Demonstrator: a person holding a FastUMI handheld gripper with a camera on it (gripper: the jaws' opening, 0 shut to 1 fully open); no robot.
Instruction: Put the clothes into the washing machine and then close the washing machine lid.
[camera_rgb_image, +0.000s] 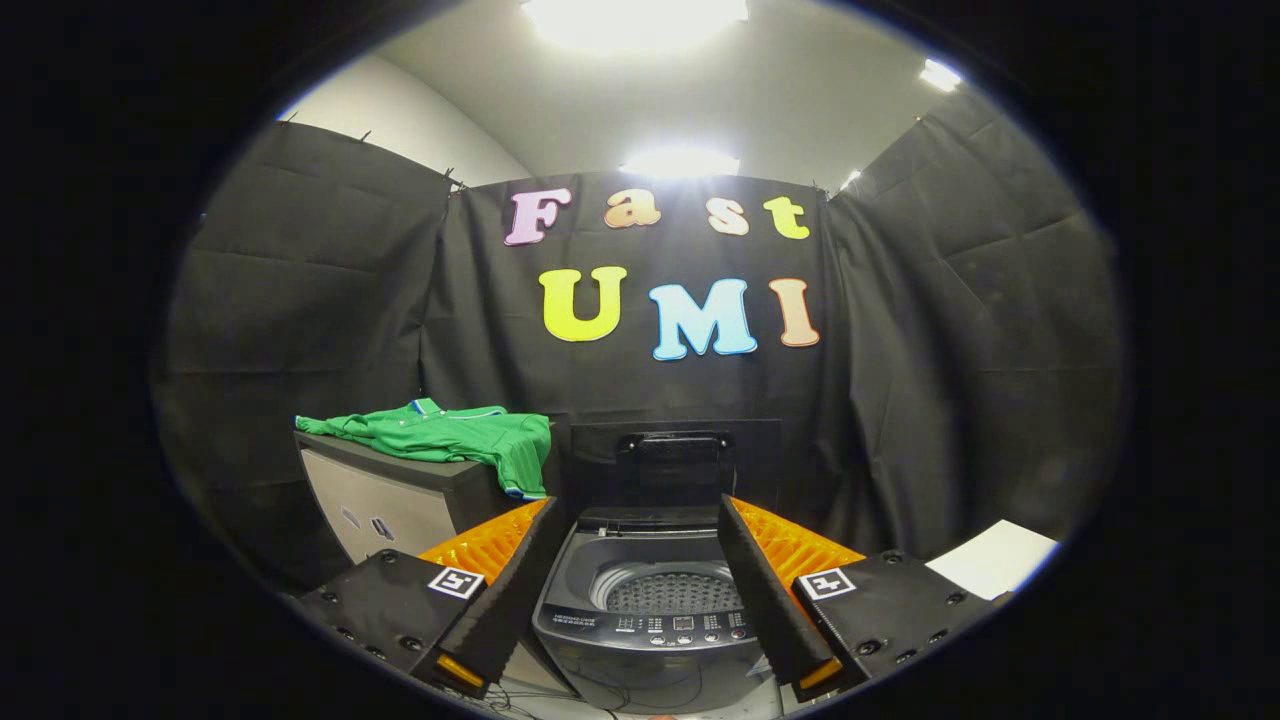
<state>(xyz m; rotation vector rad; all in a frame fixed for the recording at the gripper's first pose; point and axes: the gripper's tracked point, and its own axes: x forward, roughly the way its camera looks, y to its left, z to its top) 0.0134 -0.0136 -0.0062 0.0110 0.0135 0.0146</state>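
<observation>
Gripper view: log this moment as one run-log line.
hand-held gripper: open, empty | washing machine: ahead between fingers, lid up | green shirt: on cabinet beside machine | phase: before pick

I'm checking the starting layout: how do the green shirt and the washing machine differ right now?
The green shirt lies draped on the grey cabinet, beyond the open gripper; the washing machine stands lower, seen between the fingers. The shirt is soft and bright; the machine is rigid and dark grey, lid raised, drum bare. Both are untouched.
</observation>
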